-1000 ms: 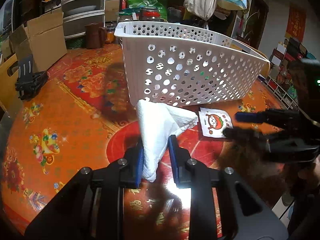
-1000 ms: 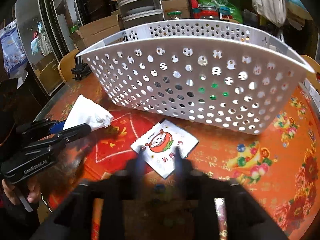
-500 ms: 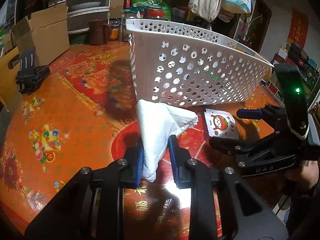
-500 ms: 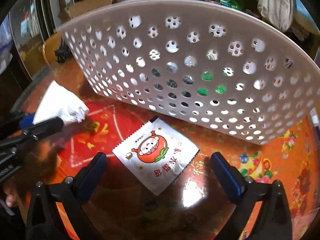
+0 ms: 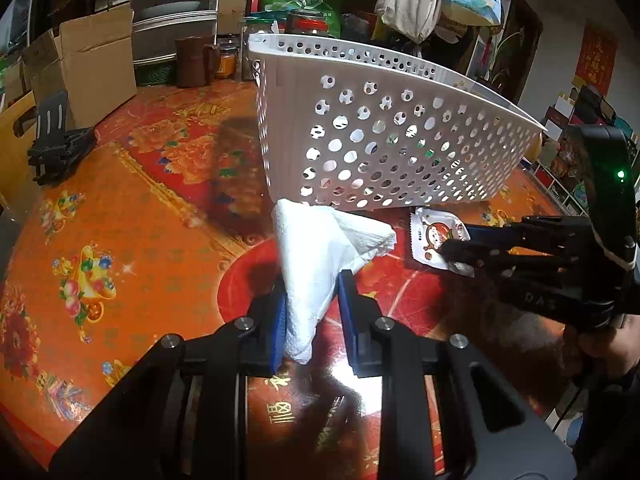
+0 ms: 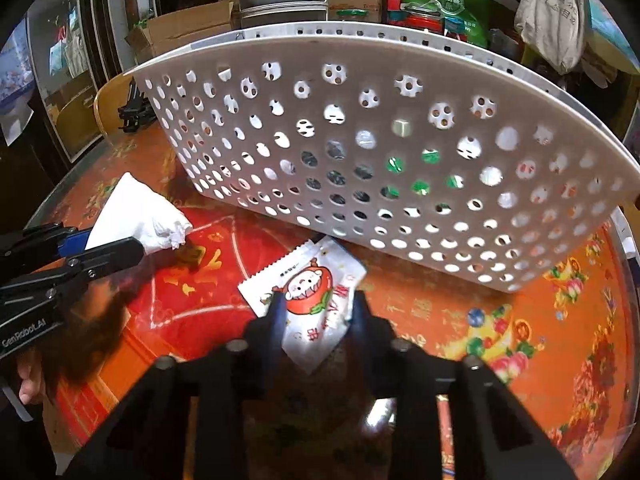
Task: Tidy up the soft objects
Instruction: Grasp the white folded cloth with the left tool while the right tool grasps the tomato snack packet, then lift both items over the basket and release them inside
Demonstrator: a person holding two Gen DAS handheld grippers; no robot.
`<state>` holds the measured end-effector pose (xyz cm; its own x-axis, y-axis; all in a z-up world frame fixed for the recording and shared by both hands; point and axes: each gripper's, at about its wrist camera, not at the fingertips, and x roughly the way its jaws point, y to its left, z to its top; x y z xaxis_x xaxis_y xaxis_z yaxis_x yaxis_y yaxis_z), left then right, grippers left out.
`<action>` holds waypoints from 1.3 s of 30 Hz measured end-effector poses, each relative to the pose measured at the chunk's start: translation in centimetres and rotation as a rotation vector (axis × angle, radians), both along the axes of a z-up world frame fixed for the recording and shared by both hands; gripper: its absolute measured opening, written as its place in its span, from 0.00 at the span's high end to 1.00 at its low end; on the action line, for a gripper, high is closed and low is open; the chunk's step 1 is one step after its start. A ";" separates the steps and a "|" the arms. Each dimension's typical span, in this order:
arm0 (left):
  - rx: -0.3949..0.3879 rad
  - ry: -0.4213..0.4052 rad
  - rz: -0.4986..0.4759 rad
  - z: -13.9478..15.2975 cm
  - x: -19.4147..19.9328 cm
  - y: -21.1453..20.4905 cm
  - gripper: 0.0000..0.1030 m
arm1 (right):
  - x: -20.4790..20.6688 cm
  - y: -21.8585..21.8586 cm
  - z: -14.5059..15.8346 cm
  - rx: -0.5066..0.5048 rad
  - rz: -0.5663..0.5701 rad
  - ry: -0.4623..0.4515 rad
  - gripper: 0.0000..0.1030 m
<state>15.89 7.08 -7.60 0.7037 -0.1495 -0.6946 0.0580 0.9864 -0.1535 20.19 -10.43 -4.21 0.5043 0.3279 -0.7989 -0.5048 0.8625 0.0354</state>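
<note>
Both picks done, drops pending: my left gripper point(image 5: 310, 312) is clamped on the crumpled white paper towel point(image 5: 320, 256), my right gripper point(image 6: 316, 316) has just closed onto the white tomato-cartoon sachet point(image 6: 308, 292), both at the table point(image 5: 120, 240) before the white perforated plastic basket point(image 6: 360, 152).

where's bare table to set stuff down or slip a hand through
Freest: the orange tablecloth left of the white perforated basket, out to the cardboard box and black folded stand. Also the strip right of the snack packet, below the basket. Crowded: the red centre, where the left gripper clamps the paper towel and the right gripper pinches the packet.
</note>
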 end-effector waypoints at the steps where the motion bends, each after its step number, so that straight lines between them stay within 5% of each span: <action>1: 0.002 0.001 0.001 0.0 0.0 0.0 0.79 | -0.3 -0.5 0.0 -0.005 -0.001 -0.009 0.88; 18: 0.000 -0.049 0.012 1.3 -1.3 -0.2 0.79 | -4.1 -2.0 1.8 0.051 0.027 -0.082 0.94; 39: 0.035 -0.162 -0.005 7.7 -5.1 -2.3 0.79 | -8.8 -5.9 9.7 0.138 0.013 -0.250 0.95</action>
<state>10.74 4.83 0.09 0.8060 -0.1309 -0.5773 0.0841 0.9907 -0.1073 11.43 -16.37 5.46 0.6750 0.4327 -0.5977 -0.5235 0.8517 0.0255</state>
